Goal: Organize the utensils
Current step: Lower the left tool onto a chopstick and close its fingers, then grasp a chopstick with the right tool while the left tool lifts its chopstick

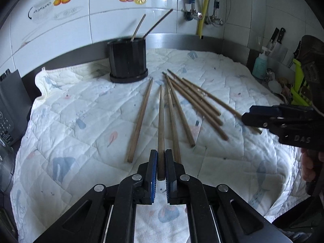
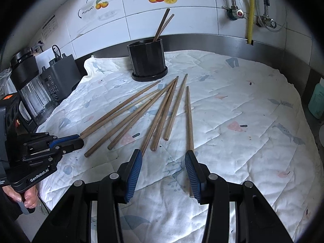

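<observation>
From the left wrist view, the left gripper (image 1: 161,165) has its blue-padded jaws closed narrow on the butt end of one long brown wooden chopstick (image 1: 161,125), which runs toward twelve o'clock and lies on the white quilted cloth (image 1: 81,109); the round black ribbed holder (image 1: 127,59) stands at about eleven o'clock beyond it, with two chopsticks already leaning inside. The other loose chopsticks (image 1: 188,105) fan out toward one and two o'clock, one lying just beside the held one, so a straight lift should keep the neighbour from dragging along. From the right wrist view, the right gripper (image 2: 163,168) stands half open with nothing between its pads, a single chopstick (image 2: 189,119) running just past its right finger toward twelve o'clock. The holder sits at eleven o'clock there; raising the tip before swinging over the rim looks wise
</observation>
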A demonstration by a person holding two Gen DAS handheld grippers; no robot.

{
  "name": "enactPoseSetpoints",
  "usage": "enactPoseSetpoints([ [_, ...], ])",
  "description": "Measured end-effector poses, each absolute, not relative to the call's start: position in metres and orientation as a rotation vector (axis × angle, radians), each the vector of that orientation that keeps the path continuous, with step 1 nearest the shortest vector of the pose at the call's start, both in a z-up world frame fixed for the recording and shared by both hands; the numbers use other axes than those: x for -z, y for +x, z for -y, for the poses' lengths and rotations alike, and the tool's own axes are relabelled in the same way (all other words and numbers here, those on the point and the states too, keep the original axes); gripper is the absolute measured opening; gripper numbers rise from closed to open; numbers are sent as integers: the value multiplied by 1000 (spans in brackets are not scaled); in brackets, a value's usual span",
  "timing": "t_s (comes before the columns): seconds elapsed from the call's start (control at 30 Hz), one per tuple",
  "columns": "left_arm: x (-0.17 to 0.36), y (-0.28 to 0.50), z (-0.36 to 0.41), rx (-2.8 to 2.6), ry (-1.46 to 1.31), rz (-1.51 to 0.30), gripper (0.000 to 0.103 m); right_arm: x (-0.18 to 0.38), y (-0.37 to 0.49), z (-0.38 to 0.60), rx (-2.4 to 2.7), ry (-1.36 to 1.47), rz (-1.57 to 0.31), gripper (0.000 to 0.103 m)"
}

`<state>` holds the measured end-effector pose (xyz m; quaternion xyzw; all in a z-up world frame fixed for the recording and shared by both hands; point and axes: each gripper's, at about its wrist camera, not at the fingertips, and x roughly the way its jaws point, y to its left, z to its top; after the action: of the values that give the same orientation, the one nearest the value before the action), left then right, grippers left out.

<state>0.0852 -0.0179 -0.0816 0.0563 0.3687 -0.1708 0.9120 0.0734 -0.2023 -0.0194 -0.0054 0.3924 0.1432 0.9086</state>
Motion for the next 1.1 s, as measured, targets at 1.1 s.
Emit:
enactPoseSetpoints([
  [1.1,23,119,13,334,32,-662,7,51,59,217,-183,-85,-770,26],
])
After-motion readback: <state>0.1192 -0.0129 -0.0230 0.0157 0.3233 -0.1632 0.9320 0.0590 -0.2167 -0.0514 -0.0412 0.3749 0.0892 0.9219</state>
